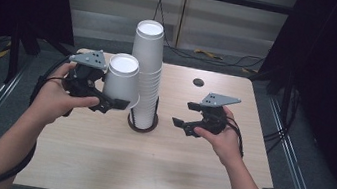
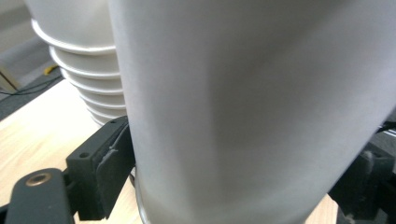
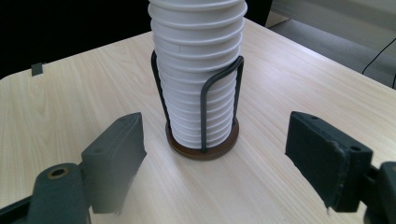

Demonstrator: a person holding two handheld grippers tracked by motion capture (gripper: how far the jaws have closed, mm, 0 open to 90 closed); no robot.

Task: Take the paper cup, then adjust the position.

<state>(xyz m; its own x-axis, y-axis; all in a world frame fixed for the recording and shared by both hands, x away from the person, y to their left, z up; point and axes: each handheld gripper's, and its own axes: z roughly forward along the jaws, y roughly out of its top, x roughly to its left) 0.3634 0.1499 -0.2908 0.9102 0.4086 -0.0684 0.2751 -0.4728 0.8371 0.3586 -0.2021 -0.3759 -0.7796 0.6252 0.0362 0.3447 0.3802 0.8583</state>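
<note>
White paper cup (image 1: 121, 83) clamped upside down in the left gripper (image 1: 105, 101), just left of the cup stack (image 1: 146, 71)
The stack sits in a wire holder (image 1: 143, 121) mid-bench (image 1: 95, 164); the right gripper (image 1: 183, 125) hovers to the holder's right, jaws wide apart with nothing between them

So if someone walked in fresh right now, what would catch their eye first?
Likely the tall stack of white paper cups in its wire holder at mid-table. Next, the single white cup clamped upside down in the left gripper, beside the stack. The right gripper hangs open to the stack's right.
</note>
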